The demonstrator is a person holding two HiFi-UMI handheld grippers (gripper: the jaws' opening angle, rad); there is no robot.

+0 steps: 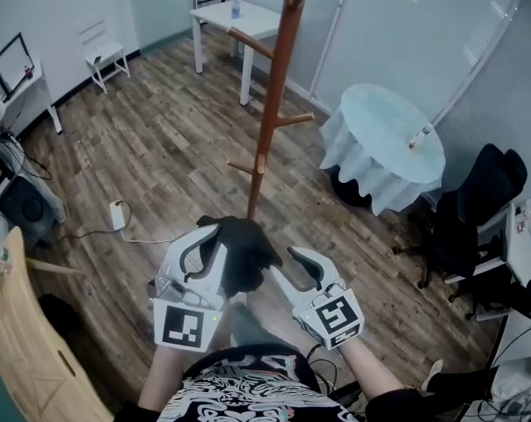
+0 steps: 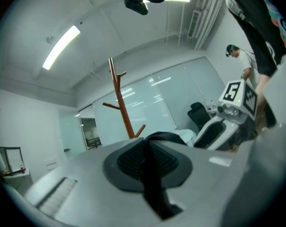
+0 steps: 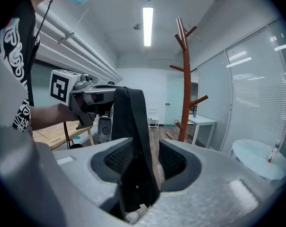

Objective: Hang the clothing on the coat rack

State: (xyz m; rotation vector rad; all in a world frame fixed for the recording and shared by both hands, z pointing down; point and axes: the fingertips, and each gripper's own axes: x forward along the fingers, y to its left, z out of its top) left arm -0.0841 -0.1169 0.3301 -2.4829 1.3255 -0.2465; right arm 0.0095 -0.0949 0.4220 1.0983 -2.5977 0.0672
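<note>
A tall brown wooden coat rack [image 1: 271, 104] with side pegs stands on the wood floor ahead of me. In front of it, between my two grippers, hangs a black garment [image 1: 245, 251]. My left gripper [image 1: 214, 236] is shut on the fabric, and in the left gripper view a black fold [image 2: 155, 174] is pinched between its pads. My right gripper [image 1: 285, 262] is open. In the right gripper view the garment [image 3: 133, 126] hangs loose in the gap between the jaws, with floor showing beside it. The rack [image 3: 184, 89] rises beyond.
A round table [image 1: 384, 143] with a pale cloth stands right of the rack, with a black office chair [image 1: 476, 209] further right. A white table [image 1: 235, 16] and white chair [image 1: 103, 55] are at the back. A power strip [image 1: 118, 214] lies on the floor at left.
</note>
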